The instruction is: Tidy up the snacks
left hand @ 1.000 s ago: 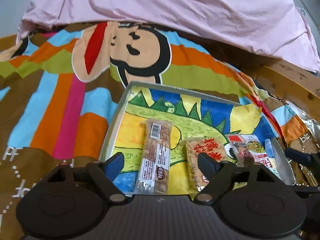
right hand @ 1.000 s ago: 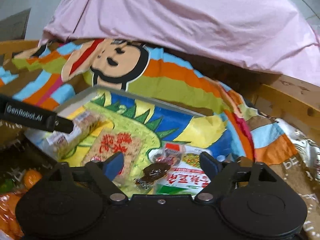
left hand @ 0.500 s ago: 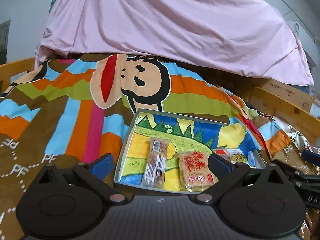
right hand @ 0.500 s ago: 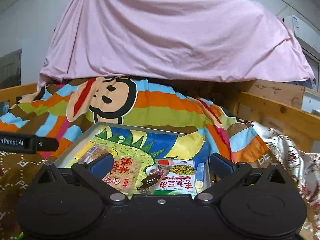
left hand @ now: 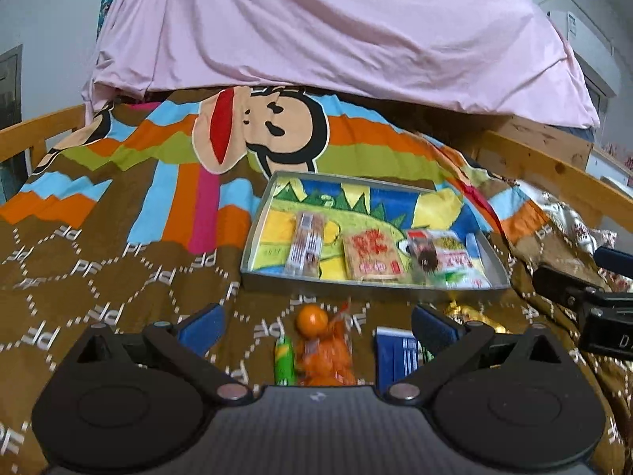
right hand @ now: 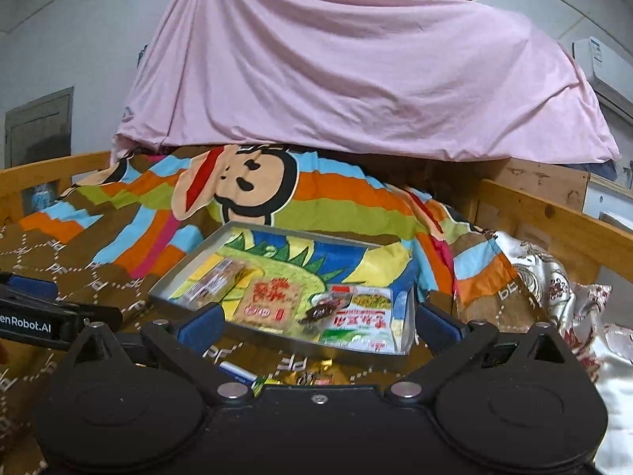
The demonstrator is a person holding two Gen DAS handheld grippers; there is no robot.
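1. On the patterned blanket (left hand: 118, 261), a shallow grey tray (left hand: 253, 237) lies ahead of both grippers; it holds four packets side by side: a long bar (left hand: 306, 243), a square red-printed cracker pack (left hand: 372, 255), a small dark-centred wrapper (left hand: 423, 251) and a green-and-white sachet (left hand: 455, 257).
2. The left gripper (left hand: 316, 326) has its jaws wide apart and empty; the right gripper (right hand: 318, 322) is likewise spread with nothing between the pads.
3. Loose snacks lie on the blanket just short of the tray: an orange net bag (left hand: 322, 348), a green tube (left hand: 284, 360), a blue box (left hand: 391, 352) and a gold wrapper (left hand: 470, 314); the first three sit between the left jaws.
4. Step in hand, as judged: select the next loose snack; lower the left gripper squarely over one item only; the net bag is soft and will likely deform, so close on its bulk, not its edge.
5. Place it in the bare part of the tray behind the row; avoid disturbing the packets already aligned.
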